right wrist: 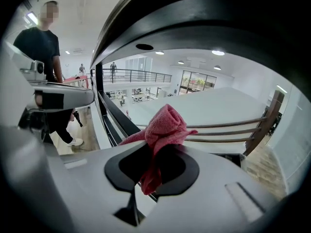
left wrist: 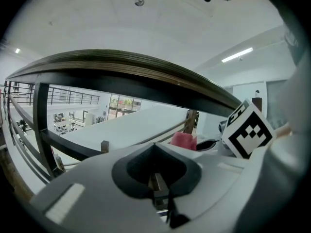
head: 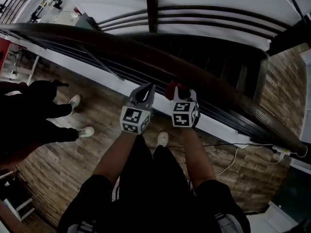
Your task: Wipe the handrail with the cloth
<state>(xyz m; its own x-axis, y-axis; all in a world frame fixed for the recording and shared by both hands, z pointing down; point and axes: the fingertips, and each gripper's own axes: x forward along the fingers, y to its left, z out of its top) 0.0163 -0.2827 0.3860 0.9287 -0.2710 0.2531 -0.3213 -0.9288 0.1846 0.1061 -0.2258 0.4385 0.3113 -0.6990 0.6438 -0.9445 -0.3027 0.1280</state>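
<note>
The dark wooden handrail curves from upper left to lower right in the head view. My right gripper is shut on a red cloth, held against the near side of the rail. In the right gripper view the cloth bunches out of the jaws of that gripper, just under the handrail. My left gripper hangs beside it, shut and holding nothing. From the left gripper, the handrail arcs overhead and the cloth shows to the right.
A person in black with white sneakers stands at the left on the wooden floor. Dark lower rails run under the handrail. A staircase with a post drops beyond it. A white cable lies on the floor at right.
</note>
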